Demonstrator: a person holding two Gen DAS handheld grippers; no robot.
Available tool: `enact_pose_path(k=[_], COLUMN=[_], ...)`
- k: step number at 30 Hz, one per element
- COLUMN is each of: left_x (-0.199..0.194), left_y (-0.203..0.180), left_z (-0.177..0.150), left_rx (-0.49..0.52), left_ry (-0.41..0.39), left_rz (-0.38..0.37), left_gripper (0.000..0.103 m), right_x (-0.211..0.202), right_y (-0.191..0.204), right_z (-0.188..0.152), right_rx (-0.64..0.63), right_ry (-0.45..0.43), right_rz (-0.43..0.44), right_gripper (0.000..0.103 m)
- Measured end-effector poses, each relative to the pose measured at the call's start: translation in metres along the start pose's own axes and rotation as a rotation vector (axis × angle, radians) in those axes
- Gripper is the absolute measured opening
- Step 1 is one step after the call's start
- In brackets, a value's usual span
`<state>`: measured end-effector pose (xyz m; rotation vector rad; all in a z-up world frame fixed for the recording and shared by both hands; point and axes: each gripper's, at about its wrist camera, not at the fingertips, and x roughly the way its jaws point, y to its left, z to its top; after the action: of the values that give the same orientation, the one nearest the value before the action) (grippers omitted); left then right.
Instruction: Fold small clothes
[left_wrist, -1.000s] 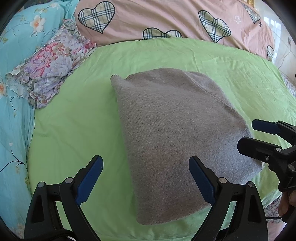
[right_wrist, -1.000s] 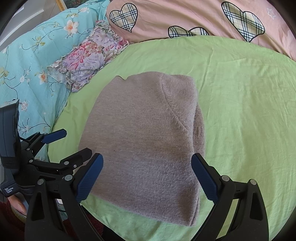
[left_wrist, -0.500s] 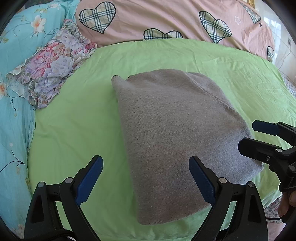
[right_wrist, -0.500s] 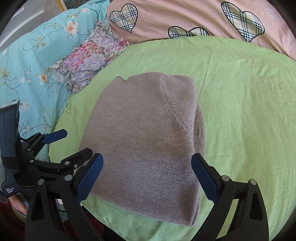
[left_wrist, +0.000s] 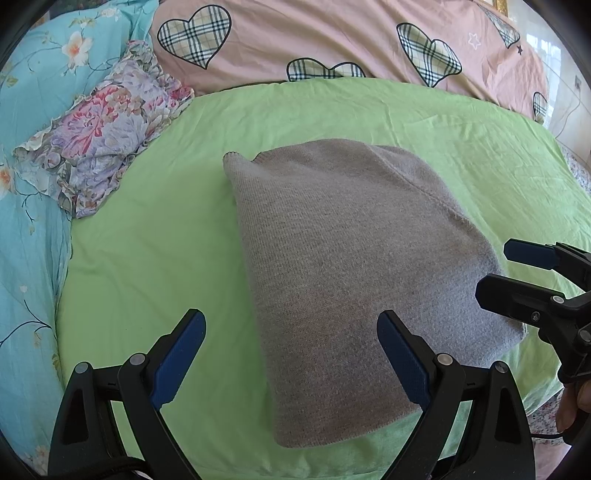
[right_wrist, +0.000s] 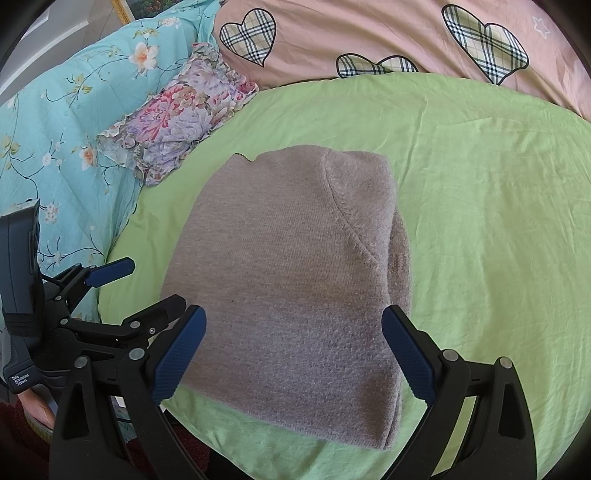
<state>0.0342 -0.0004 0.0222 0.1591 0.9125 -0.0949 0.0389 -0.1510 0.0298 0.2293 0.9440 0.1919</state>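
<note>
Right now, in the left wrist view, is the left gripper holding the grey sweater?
No. The left gripper is open, and the folded grey sweater lies flat on the green sheet, untouched.

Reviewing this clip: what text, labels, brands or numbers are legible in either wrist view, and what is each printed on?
"Data Acquisition System": small white print, only just readable, on the dark grey housing of the left handheld claw unit, seen in the right wrist view.
Nothing else is readable: the grey knitted folded garment, green bed sheet and pink quilt with plaid hearts carry patterns only, no words or numbers.
</note>
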Motion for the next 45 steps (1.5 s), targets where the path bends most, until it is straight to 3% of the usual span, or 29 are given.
enact_pose_path(k=[45], left_x=[-0.003], left_y=[0.006], left_z=[0.014], left_rx=[-0.028], left_ry=[-0.029], left_rz=[-0.005], left_gripper=[0.094], right_x=[-0.006], right_y=[0.004], right_z=[0.006], right_rx=[0.001], right_ry=[-0.027], right_rz=[-0.007], right_gripper=[0.096])
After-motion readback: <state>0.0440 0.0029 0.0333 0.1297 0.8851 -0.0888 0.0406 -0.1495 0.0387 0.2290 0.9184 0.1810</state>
